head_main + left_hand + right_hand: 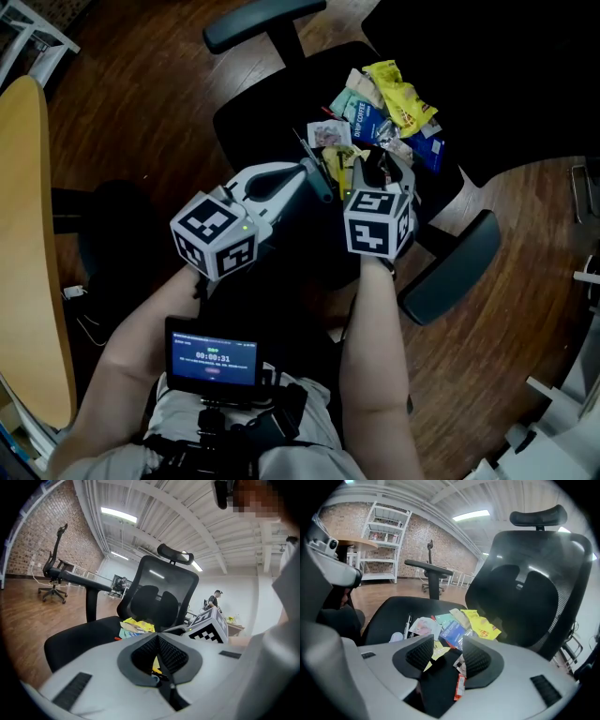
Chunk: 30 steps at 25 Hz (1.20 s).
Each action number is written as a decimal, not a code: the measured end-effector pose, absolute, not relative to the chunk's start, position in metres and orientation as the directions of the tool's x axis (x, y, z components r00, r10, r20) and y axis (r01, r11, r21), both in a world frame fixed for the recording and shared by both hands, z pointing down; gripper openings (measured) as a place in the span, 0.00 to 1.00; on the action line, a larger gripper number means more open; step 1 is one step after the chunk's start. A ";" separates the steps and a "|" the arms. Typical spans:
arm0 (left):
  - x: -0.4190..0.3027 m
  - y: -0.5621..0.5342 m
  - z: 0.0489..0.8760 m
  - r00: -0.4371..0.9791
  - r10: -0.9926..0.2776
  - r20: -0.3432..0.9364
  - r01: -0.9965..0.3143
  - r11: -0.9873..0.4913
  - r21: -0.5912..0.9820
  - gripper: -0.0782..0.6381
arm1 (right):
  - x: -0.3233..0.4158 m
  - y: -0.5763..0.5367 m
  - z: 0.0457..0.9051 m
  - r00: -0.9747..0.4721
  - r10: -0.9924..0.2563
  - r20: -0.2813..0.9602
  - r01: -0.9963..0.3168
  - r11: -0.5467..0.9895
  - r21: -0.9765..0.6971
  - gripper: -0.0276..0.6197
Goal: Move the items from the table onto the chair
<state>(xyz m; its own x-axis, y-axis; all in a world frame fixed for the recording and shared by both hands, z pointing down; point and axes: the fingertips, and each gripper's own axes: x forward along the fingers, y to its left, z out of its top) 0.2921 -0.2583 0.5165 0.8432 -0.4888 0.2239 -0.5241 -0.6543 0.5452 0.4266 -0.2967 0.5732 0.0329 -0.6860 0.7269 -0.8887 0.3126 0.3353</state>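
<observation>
A black office chair carries a heap of small packets on its seat: a yellow packet, a blue coffee sachet and several others. My right gripper hangs just over the near side of the heap. The right gripper view shows this gripper open and empty, with the blue sachet, a yellow packet, a pen and a small red-edged packet on the seat below. My left gripper is beside it on the left, over the seat. Its pads meet, and I see nothing pinched between them.
A wooden table edge runs down the left. The chair's armrests flank the seat, and its backrest rises behind the heap. A small screen sits at the person's chest. White shelving stands far off.
</observation>
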 end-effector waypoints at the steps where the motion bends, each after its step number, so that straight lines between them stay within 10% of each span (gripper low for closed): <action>1: 0.291 -0.259 0.517 0.842 -0.491 0.225 -0.526 -0.653 0.545 0.13 | 0.423 -0.297 0.572 0.020 -0.688 0.725 -0.888 0.322 0.329 0.35; 9: 0.287 -0.263 0.516 0.834 -0.502 0.228 -0.539 -0.654 0.531 0.13 | 0.396 -0.296 0.570 -0.132 -0.673 0.728 -0.896 0.396 0.204 0.35; 15: 0.279 -0.264 0.513 0.826 -0.517 0.226 -0.549 -0.646 0.530 0.13 | 0.383 -0.296 0.560 -0.202 -0.690 0.695 -0.889 0.427 0.166 0.05; 19: 0.265 -0.264 0.504 0.812 -0.541 0.217 -0.565 -0.638 0.522 0.13 | 0.355 -0.296 0.550 -0.318 -0.690 0.650 -0.872 0.483 0.085 0.05; 30: 0.123 -0.246 0.400 0.691 -0.697 0.192 -0.702 -0.585 0.406 0.13 | 0.171 -0.269 0.398 -0.797 -0.576 0.180 -0.599 0.790 -0.126 0.05</action>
<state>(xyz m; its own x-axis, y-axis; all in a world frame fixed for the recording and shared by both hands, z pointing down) 0.1226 -0.2456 0.4001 0.6910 -0.6970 0.1915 -0.7024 -0.5849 0.4057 0.1713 -0.2694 0.3984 -0.7974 -0.5759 0.1802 -0.5994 0.7905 -0.1261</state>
